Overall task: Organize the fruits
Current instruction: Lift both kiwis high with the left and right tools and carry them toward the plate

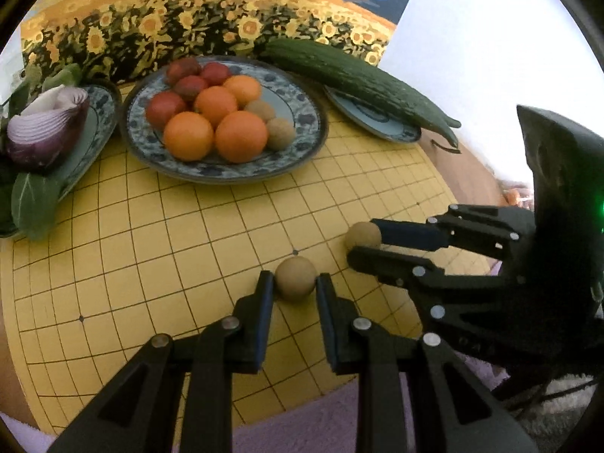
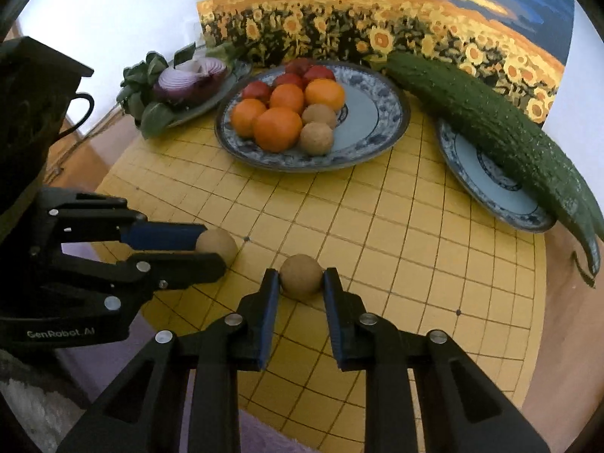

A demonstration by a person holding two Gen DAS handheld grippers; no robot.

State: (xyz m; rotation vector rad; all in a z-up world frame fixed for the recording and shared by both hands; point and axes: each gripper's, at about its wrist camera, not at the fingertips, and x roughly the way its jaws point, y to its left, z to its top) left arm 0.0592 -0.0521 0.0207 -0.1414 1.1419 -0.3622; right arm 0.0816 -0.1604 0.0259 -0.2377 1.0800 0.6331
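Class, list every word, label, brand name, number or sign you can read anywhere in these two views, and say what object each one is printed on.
"GenRobot.AI": pale lettering on the black body of the left gripper, seen in the right wrist view.
No other text can be read: the patterned plates, the yellow grid board, the sunflower painting and the right gripper show no words or numbers.

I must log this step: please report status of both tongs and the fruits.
Left tongs shut on a brown fruit. Right tongs shut on the second brown fruit. Middle plate has free space; path clear.
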